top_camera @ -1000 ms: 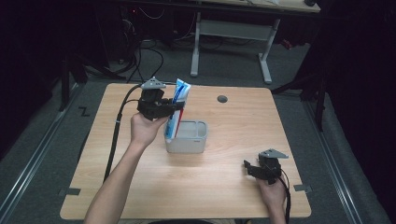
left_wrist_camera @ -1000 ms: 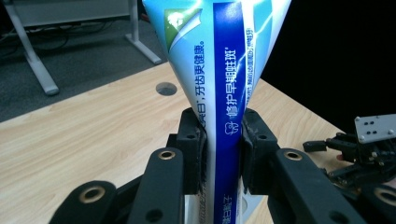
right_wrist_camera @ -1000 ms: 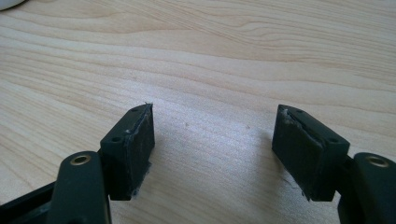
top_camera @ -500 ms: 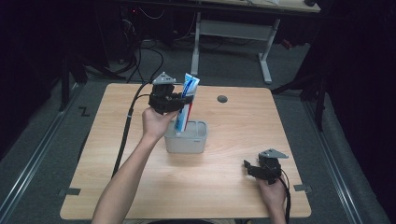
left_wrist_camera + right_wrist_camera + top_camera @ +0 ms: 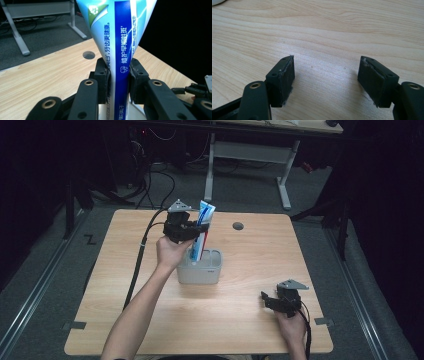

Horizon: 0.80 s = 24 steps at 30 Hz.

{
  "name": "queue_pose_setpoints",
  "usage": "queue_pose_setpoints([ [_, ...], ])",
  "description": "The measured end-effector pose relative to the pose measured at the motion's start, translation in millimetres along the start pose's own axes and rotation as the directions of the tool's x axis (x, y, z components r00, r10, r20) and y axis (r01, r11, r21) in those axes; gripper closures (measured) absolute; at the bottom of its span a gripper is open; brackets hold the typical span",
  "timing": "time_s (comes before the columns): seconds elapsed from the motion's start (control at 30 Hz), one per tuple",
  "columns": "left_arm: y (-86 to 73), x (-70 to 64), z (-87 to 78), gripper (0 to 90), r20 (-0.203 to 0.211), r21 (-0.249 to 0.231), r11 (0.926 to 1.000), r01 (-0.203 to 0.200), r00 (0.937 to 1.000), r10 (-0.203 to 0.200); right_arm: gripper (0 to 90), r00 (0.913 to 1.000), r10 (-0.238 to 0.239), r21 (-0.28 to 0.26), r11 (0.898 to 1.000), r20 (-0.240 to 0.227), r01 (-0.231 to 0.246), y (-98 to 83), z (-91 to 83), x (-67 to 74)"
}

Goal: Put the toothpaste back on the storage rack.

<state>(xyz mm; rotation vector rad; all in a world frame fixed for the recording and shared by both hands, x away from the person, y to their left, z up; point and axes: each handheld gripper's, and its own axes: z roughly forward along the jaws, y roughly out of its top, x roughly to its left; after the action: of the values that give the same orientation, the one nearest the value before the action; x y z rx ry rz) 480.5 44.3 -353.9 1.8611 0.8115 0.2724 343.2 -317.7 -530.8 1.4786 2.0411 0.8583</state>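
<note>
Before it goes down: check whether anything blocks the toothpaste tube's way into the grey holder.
Nothing visible does. The left gripper is shut on the tube, whose lower end already sits in the open holder. The holder's inside is hidden.

My right gripper: two black jaws rising from the lower edge, standing wide apart with nothing between them. Left pad: flat rubber face turned inward, edge slightly frayed, two small screw holes on its top. Right pad: the same make, angled inward, its rim worn. Brass-coloured rivets at each jaw's linkage, low in the corners. Beneath: the table, pale wood grain running across, bare between the jaws. Top left corner: a sliver of something white, too little to identify.
</note>
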Motion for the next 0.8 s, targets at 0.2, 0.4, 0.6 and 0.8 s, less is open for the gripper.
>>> queue_pose_setpoints([
  [0.2, -6.2, 0.7, 3.6, 72.4, 0.005, 0.01, 0.9999, 0.004, 1.0, -0.004, 29.9, 1.0, 0.002, 0.001, 1.0, 0.001, -0.002, 0.0, -0.1, 0.1],
  [0.4, -14.0, 0.8, 8.6, 72.3, -0.002, 0.031, 0.9995, 0.001, 1.0, -0.001, 29.9, 1.0, 0.004, 0.001, 1.0, 0.001, -0.004, 0.0, -0.1, 0.2],
  [0.6, -20.1, -0.6, 10.2, 72.2, -0.009, 0.051, 0.9987, -0.01, 0.9999, 0.01, 29.9, 1.0, 0.002, 0.001, 1.0, 0.001, -0.002, 0.0, -0.1, 0.0],
  [0.8, -24.8, -4.4, 11.9, 72.3, -0.015, 0.068, 0.997, -0.038, 0.9991, 0.039, 29.9, 1.0, 0.003, 0.001, 1.0, 0.001, -0.003, 0.0, -0.1, 0.2],
])
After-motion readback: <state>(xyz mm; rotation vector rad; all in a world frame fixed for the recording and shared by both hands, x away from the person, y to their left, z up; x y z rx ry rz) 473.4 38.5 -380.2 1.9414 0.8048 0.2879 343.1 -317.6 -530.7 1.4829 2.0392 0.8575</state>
